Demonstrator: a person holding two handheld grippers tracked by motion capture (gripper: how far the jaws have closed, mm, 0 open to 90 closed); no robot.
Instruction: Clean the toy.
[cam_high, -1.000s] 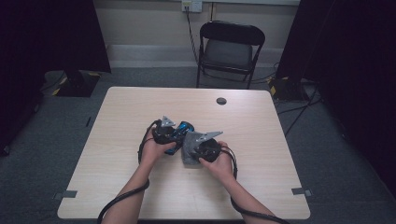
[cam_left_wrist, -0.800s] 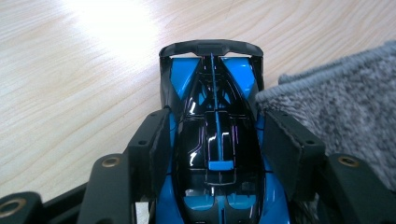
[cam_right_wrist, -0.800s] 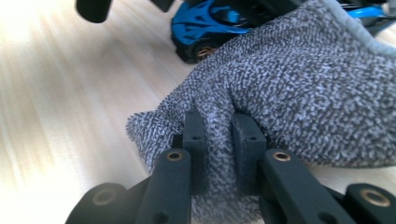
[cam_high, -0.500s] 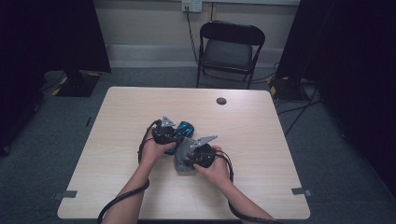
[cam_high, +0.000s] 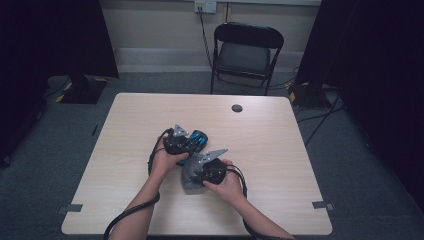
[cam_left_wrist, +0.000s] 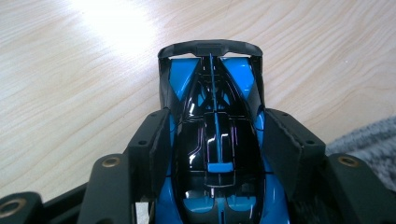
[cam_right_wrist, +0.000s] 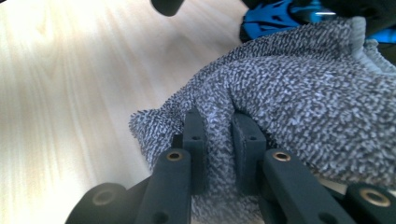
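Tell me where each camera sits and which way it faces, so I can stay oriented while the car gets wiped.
High view: above the person's side, looking forward and down on the table; both forearms, left gripper, right gripper.
Left gripper view: rides the left gripper, looks along its jaws clamping the blue-and-black toy car.
Right gripper view: rides the right gripper, looks along its jaws pinching the grey cloth.
Shared: car, cloth and tabletop appear in all three.
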